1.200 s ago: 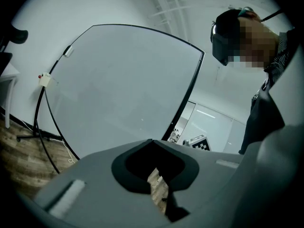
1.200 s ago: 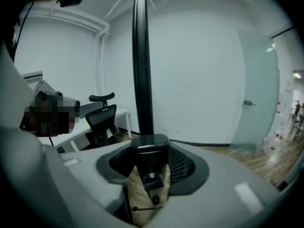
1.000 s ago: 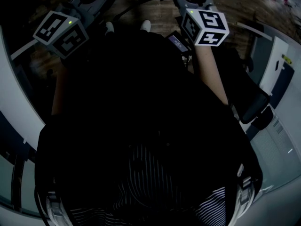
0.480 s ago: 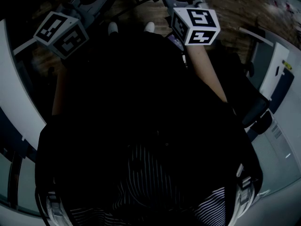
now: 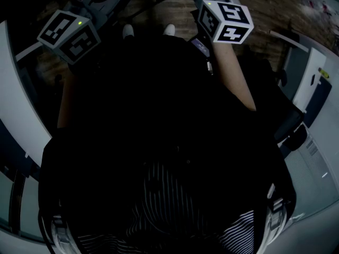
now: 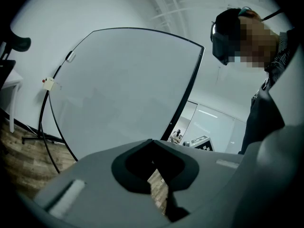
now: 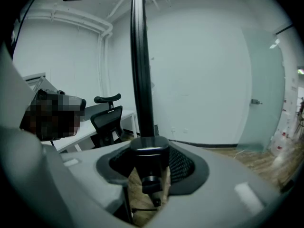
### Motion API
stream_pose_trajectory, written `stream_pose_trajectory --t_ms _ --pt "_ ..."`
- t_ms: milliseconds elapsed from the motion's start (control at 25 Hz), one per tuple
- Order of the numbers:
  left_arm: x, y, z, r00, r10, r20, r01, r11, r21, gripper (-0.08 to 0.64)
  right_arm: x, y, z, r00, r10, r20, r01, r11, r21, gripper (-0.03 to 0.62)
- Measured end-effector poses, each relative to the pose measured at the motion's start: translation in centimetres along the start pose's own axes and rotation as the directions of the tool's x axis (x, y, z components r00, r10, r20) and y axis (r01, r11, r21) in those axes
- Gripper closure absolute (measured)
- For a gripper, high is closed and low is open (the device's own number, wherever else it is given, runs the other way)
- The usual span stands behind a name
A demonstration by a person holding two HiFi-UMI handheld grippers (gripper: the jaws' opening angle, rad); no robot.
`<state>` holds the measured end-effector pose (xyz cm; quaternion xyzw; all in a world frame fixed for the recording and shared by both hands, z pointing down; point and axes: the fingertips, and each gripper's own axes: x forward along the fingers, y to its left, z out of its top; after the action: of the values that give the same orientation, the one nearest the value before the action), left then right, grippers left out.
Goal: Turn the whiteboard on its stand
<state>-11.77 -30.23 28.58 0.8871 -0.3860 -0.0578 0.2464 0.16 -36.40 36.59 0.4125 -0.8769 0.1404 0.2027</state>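
The whiteboard [image 6: 123,89] fills the left gripper view, its pale face turned this way inside a thin black frame. My left gripper [image 6: 159,194] points at it from a distance, jaws a little apart with only floor showing between them. My right gripper [image 7: 149,189] is shut on a black upright bar [image 7: 141,70] of the whiteboard's stand, at a collar with a small knob below it. The head view is dark. Only the two marker cubes stand out there, the left cube [image 5: 69,33] and the right cube [image 5: 228,21].
A thin black stand leg [image 6: 45,122] runs down the whiteboard's left side to the wooden floor [image 6: 19,160]. A black office chair [image 7: 107,118] and a white desk [image 7: 85,132] stand left of the bar. A glass door [image 7: 263,94] is on the right.
In the head view the right marker cube has shifted a little, first left and then up, and turned slightly. The left cube has stayed in place.
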Motion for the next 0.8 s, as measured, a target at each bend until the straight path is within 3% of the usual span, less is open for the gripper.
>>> stream_pose_trajectory --t_ms 400,800 --pt "1.5 -1.3 -0.1 0.999 -0.032 -0.019 0.033 0.999 0.018 0.555 -0.1 -1.6 0.0 1.0 0.011 0.01 -0.011 1.0 -0.008 0.4" --pt "5.4 -2.4 -0.3 0.998 -0.064 -0.021 0.064 0.998 0.022 0.555 -2.8 -9.0 -1.1 0.999 -0.047 -0.011 0.047 0.999 0.02 0.4"
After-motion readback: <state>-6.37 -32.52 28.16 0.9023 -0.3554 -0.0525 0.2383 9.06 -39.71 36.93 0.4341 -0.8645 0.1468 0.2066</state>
